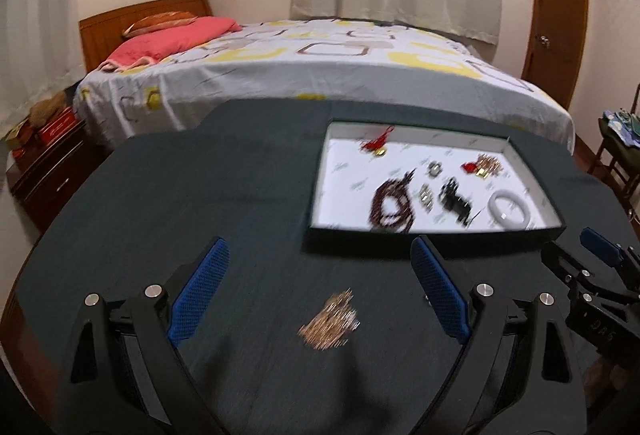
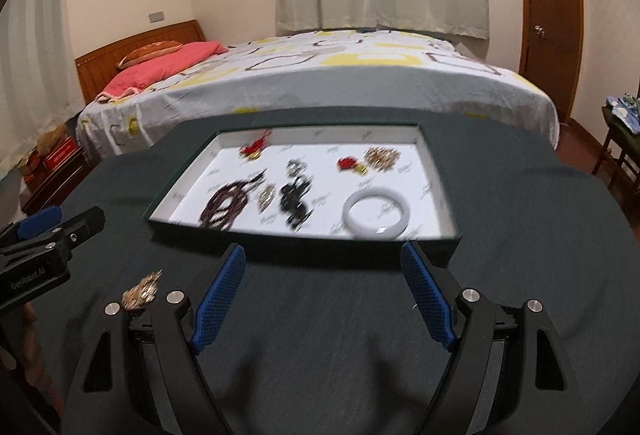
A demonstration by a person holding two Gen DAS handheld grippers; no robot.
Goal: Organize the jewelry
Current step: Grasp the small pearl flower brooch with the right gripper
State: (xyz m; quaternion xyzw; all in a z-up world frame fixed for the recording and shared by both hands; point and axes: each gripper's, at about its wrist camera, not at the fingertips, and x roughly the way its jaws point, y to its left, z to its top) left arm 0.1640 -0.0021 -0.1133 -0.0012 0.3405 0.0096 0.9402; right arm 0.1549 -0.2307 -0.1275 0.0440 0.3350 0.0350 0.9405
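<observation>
Jewelry nearly all sits inside the shallow white-lined box (image 2: 436,195) on the dark-covered bench (image 2: 320,315): a white bangle (image 2: 378,215) near the box's front right corner, a dark red bead strand (image 2: 225,206) toward its front left, 2 red tassel charms (image 2: 253,149) farther back, a gold chain cluster (image 2: 382,157) at the back right, and blurred dark and silver pieces in the middle. Only 1 piece appears to remain outside, a gold-coloured chain heap (image 1: 330,321) lying on the bench in front of the box and to its left. The left gripper (image 1: 318,293) hangs over that heap, fingers spread wide to either side of it and pinching nothing. The right gripper (image 2: 323,293) waits just before the box's front wall, fingers likewise spread and empty. Judging by this layout, the sorting looks close to finished: the loose heap has yet to be picked up and placed in the box.
</observation>
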